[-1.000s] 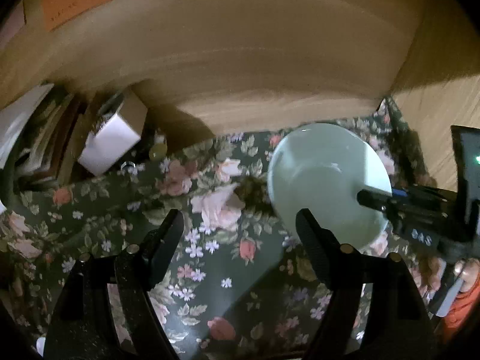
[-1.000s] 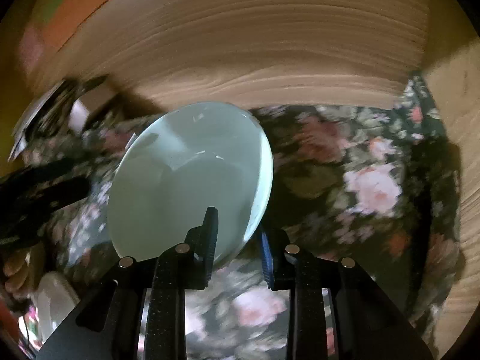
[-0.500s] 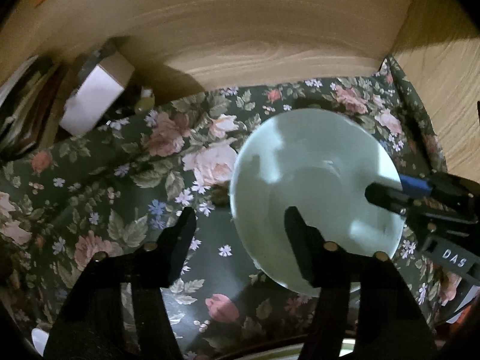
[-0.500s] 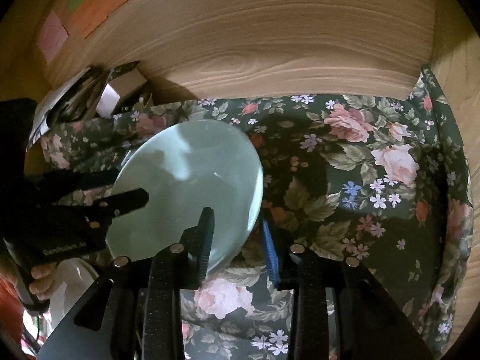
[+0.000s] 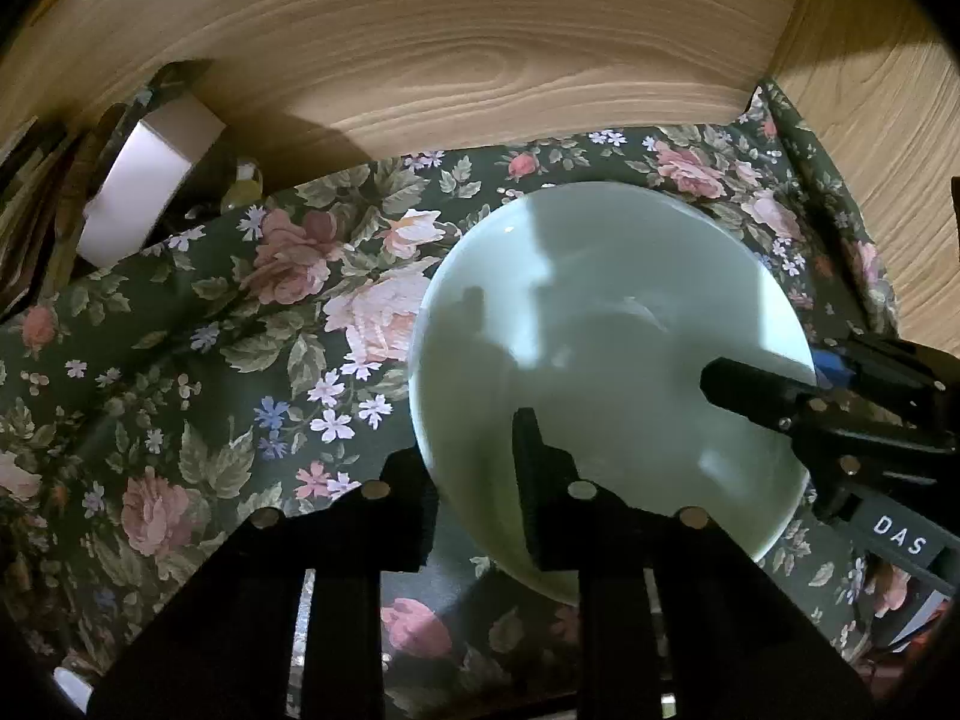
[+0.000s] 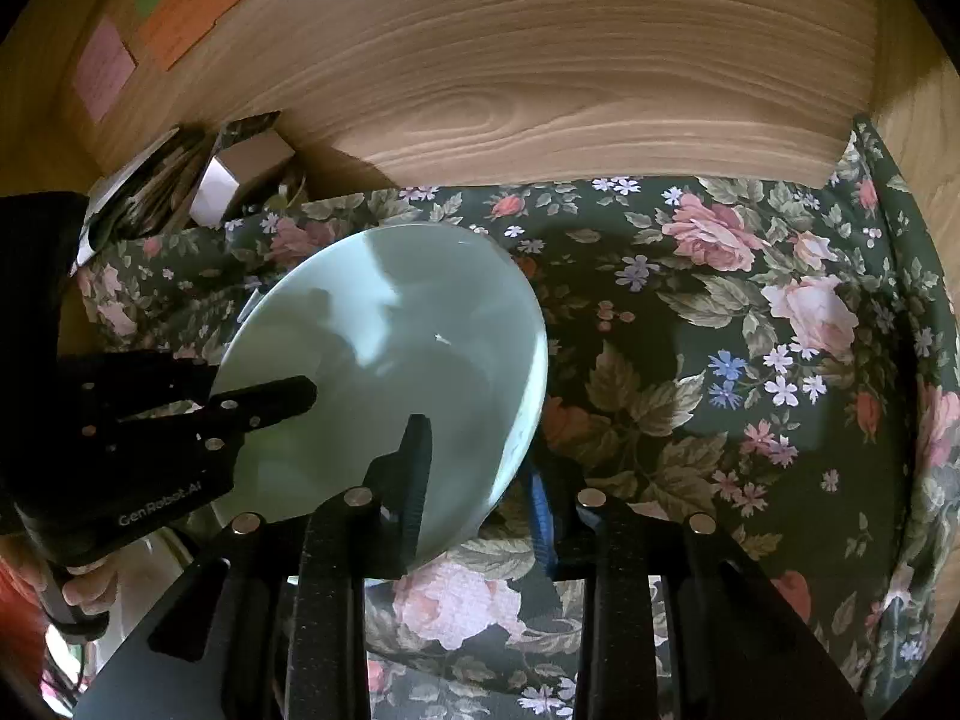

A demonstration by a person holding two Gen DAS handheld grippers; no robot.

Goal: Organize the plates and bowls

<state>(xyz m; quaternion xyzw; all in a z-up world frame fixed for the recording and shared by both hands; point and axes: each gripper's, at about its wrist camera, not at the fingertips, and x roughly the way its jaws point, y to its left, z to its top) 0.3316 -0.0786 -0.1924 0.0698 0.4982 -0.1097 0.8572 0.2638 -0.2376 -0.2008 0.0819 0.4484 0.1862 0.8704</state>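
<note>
**K:** Two grippers on one bowl [image 5: 606, 372]. Left gripper [image 5: 474, 480] straddles the near-left rim: one finger inside the bowl, the other outside under the edge. Jaws narrow, closed on the rim.

**M:** And the right one?

**K:** Right gripper [image 6: 480, 468] does the same on the opposite rim. One finger [image 6: 414, 456] sits inside; the blue-padded one is outside, behind the wall. Also clamped on the bowl.

**M:** Orientation?

**K:** Mouth faces up and tips toward the cameras. In the right wrist view it's tilted, right edge lower, left edge raised. It's round, so no real long axis; it only reads as an oval running lower-left to upper-right because of the tilt.

**M:** Where is it?

**K:** Over the floral cloth [image 5: 198, 360], roughly mid-shelf, in front of the wood back panel [image 5: 450, 48]. Can't tell whether the base touches the cloth.

**M:** Appearance?

**K:** Pale mint green, glossy, plain inside. Small highlights, with gripper shadows across the interior. Looks empty.

**M:** Clutter?

**K:** White box [image 5: 144, 180] tilted against the back panel at far left, with stacked papers beside it. Well apart from the bowl. Coloured sticky notes [image 6: 174, 18] sit high on the panel in the right wrist view. Wood side wall [image 5: 870, 138] closes off the right, with cloth running up to it. Cloth to the right of the bowl is bare.
</note>
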